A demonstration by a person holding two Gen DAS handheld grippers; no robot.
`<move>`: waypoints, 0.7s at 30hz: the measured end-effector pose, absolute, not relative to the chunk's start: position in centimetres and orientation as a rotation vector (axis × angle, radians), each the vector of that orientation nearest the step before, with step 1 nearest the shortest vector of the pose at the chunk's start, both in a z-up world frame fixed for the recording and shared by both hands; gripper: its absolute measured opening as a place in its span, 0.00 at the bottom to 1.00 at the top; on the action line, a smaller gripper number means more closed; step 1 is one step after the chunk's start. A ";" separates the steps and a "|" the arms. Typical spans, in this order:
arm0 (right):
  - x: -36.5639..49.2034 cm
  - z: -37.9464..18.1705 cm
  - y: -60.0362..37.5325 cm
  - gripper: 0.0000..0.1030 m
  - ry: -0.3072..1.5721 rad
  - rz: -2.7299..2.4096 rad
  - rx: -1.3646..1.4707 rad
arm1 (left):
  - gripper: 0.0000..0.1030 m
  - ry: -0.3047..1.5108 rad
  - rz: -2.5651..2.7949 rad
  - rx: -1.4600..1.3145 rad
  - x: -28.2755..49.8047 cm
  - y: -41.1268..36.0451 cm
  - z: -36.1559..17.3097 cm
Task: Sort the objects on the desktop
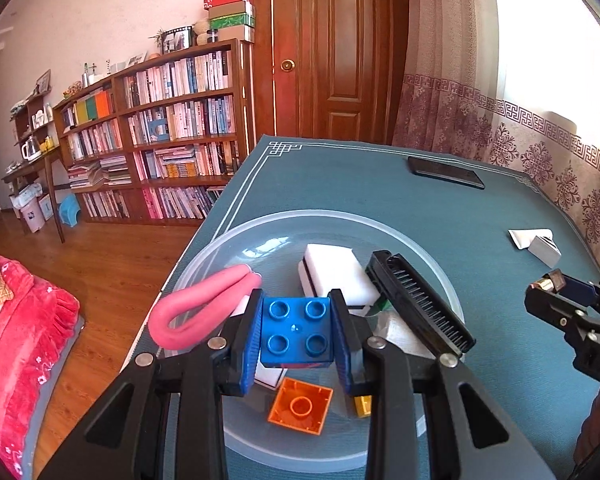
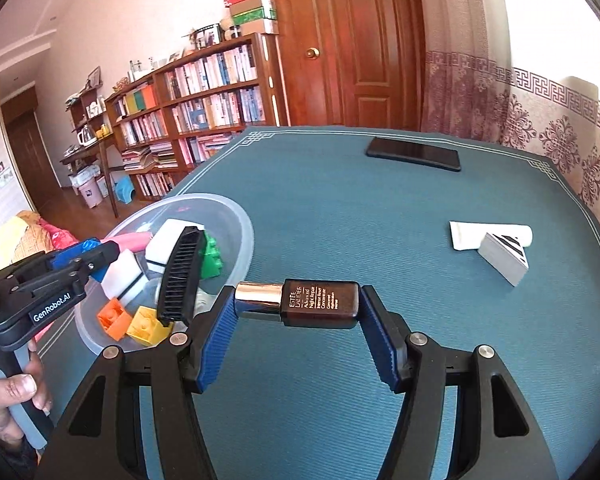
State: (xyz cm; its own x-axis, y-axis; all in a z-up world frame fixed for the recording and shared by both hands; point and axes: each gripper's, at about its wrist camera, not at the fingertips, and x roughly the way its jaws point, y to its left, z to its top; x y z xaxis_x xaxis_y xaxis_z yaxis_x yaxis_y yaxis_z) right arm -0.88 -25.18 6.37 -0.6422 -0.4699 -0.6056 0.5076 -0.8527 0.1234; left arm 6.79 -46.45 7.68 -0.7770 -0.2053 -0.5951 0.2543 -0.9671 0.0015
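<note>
The small brown bottle (image 2: 320, 303) has gold words on its side: "ESTEE LAUDER Advanced Night Repair". The smaller lines under that are too tiny to read. The left gripper (image 2: 85, 249) has a white label that says "GenRobot.AI". The right gripper (image 1: 546, 282) shows the letters "DA".
</note>
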 end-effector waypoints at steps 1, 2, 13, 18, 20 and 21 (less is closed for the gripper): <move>-0.8 6.5 -25.8 0.62 0.083 -2.431 0.869 | 0.34 0.119 -2.746 0.903 6.8 -46.7 7.7; -0.6 6.7 -26.4 0.62 0.087 -2.422 0.861 | 0.34 0.124 -2.742 0.899 6.9 -47.0 7.7; 0.3 7.5 -31.2 0.62 0.121 -2.351 0.808 | 0.34 0.162 -2.735 0.878 7.1 -48.6 7.8; 0.6 7.9 -32.3 0.62 0.131 -2.347 0.775 | 0.34 0.182 -2.728 0.871 7.2 -49.3 7.9; 0.7 7.9 -32.6 0.62 0.136 -2.344 0.771 | 0.34 0.184 -2.727 0.869 7.2 -49.3 7.9; 0.6 7.8 -32.7 0.62 0.136 -2.343 0.771 | 0.34 0.185 -2.727 0.869 7.2 -49.4 7.9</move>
